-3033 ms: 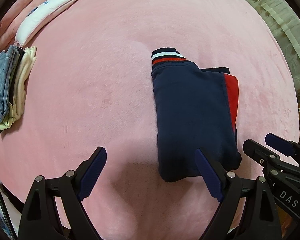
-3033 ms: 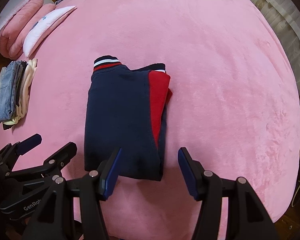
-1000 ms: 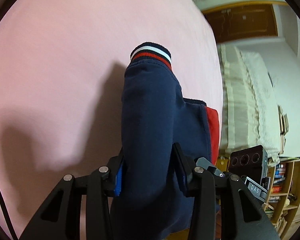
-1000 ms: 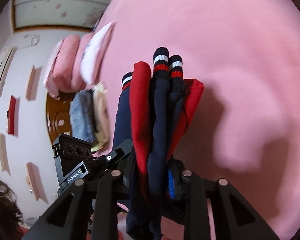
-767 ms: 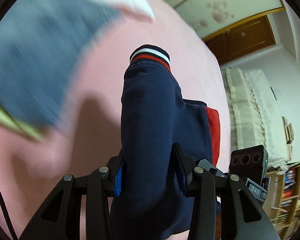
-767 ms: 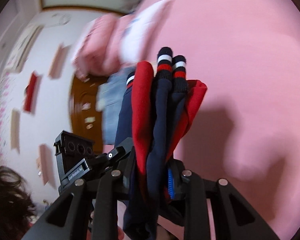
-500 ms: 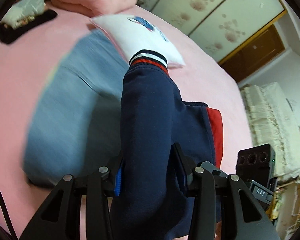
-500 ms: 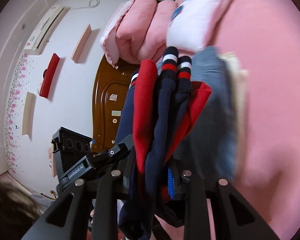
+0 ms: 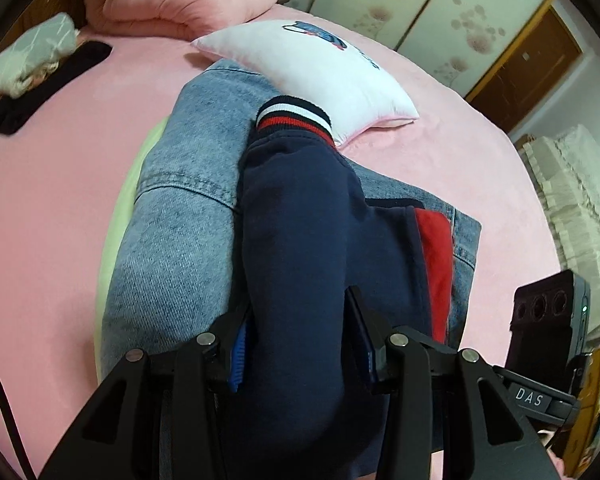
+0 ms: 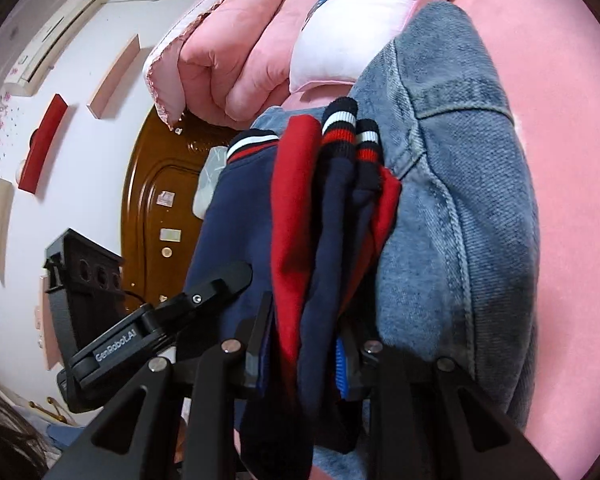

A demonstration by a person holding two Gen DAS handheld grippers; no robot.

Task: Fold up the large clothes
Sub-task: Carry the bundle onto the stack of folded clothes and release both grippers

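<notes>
We hold the soft, thick sweater (image 9: 300,240) by its folded edges, left gripper (image 9: 300,344) and right gripper (image 10: 300,344) both clamped on it.

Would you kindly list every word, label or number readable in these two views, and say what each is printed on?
"DAS": white letters on the right gripper's black arm, seen in the left wrist view.
"GenRobot.AI": on the left gripper's black arm, seen in the right wrist view.
Pillow: a blue and red print, too distorted to read.
Door: small stickers, too small to read.
</notes>
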